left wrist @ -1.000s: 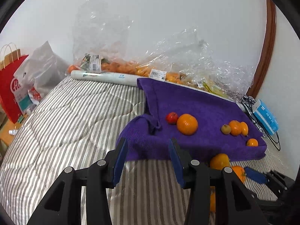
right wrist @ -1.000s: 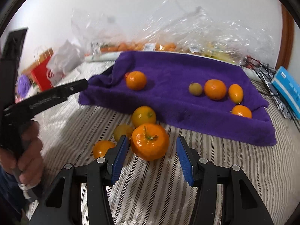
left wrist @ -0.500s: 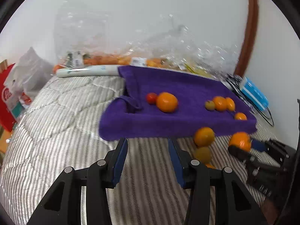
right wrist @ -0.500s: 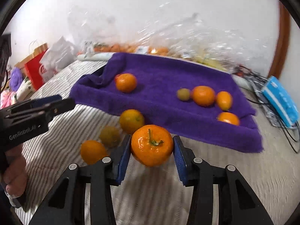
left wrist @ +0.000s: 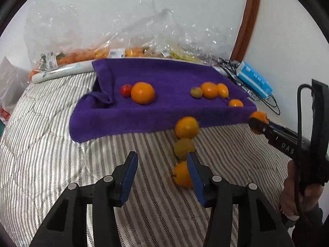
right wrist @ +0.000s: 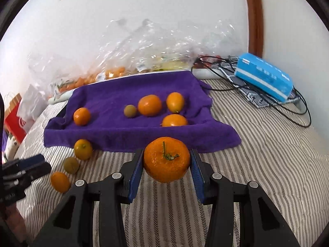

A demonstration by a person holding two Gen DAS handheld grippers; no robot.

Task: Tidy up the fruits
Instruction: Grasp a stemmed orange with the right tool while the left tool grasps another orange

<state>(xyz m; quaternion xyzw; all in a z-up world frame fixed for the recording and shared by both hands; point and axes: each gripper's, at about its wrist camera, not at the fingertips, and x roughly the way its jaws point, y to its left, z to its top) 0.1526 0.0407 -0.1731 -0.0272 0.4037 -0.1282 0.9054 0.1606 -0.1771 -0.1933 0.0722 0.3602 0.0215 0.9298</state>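
My right gripper (right wrist: 166,162) is shut on a stemmed mandarin (right wrist: 167,161) and holds it above the striped bedding, just in front of the purple towel (right wrist: 115,96). It also shows in the left wrist view (left wrist: 259,123) at the towel's right corner. Several fruits lie on the towel, among them an orange (left wrist: 143,93) and a small red fruit (left wrist: 125,90). Three fruits lie on the bedding: an orange (left wrist: 186,127), a yellowish one (left wrist: 183,148) and an orange one (left wrist: 182,174). My left gripper (left wrist: 161,164) is open and empty, its right finger beside the nearest fruit.
Clear plastic bags of fruit (left wrist: 98,53) and a white roll (left wrist: 61,73) lie behind the towel against the wall. A blue box (right wrist: 264,79) and black cables (right wrist: 287,107) sit at the right. A red bag (right wrist: 14,121) stands at the left.
My right gripper has lifted the mandarin and carried it right, toward the towel's front right edge. My left gripper has swung right, closer to the three loose fruits.
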